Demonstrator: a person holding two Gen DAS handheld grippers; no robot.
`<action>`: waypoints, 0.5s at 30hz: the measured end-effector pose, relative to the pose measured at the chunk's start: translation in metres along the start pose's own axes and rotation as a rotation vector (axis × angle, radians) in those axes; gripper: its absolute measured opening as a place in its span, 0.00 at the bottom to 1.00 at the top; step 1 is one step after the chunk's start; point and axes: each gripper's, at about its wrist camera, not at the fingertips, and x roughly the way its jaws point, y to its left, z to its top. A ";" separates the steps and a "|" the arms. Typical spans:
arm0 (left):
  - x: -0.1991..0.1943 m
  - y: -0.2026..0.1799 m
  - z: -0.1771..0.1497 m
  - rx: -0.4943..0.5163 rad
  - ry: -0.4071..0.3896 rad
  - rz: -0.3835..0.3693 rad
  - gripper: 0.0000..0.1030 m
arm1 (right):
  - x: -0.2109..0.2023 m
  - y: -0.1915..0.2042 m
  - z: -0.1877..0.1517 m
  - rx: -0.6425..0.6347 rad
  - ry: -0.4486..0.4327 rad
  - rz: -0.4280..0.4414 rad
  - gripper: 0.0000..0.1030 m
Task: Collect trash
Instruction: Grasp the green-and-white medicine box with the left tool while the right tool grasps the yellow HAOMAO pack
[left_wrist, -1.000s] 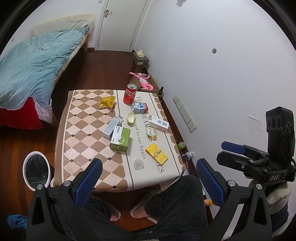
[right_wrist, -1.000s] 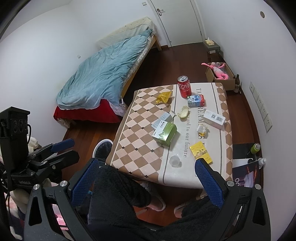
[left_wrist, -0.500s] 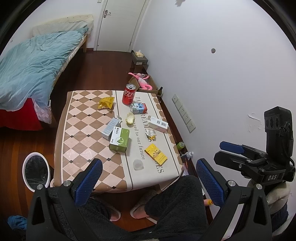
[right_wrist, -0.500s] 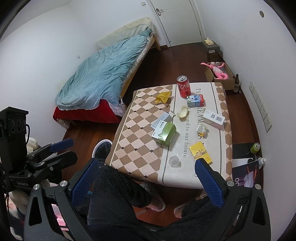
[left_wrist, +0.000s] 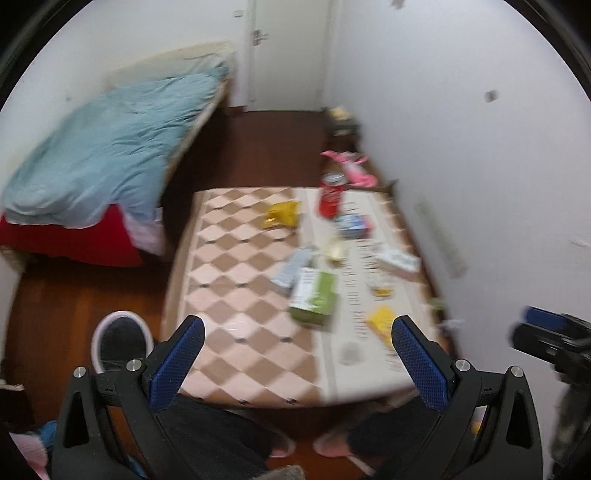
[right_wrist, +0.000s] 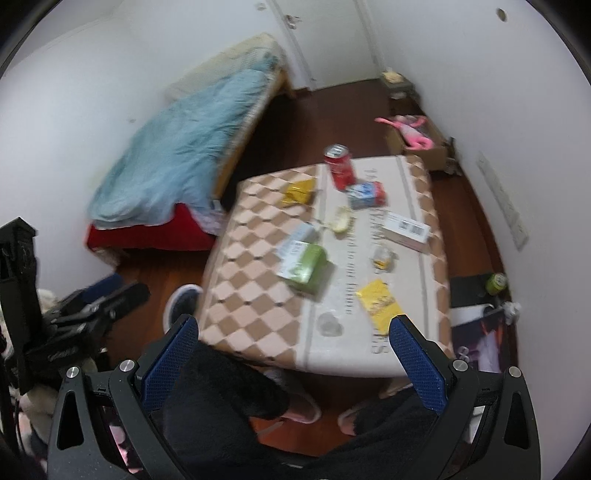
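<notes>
Both grippers swung toward the table

I've brought my left gripper (left_wrist: 295, 363) and right gripper (right_wrist: 293, 363) lower and closer; the table (right_wrist: 255, 284) now looms larger, views blurred, bin (left_wrist: 122, 341) nearer left.

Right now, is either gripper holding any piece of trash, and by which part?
Nothing is held. The left gripper and the right gripper are both open and empty, above the near edge of the table.

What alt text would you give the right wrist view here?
The open right gripper hovers short of a low table littered with a red can, a green box, a yellow packet and other scraps. A bed with a blue blanket lies beyond; the left gripper shows at left.
</notes>
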 end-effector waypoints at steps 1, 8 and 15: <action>0.017 0.004 0.000 0.002 0.018 0.041 1.00 | 0.010 -0.005 0.002 0.008 0.016 -0.020 1.00; 0.124 0.011 -0.012 0.035 0.184 0.193 1.00 | 0.128 -0.062 0.008 0.045 0.197 -0.188 1.00; 0.198 0.002 -0.017 0.055 0.337 0.213 1.00 | 0.256 -0.097 0.009 -0.016 0.392 -0.297 0.98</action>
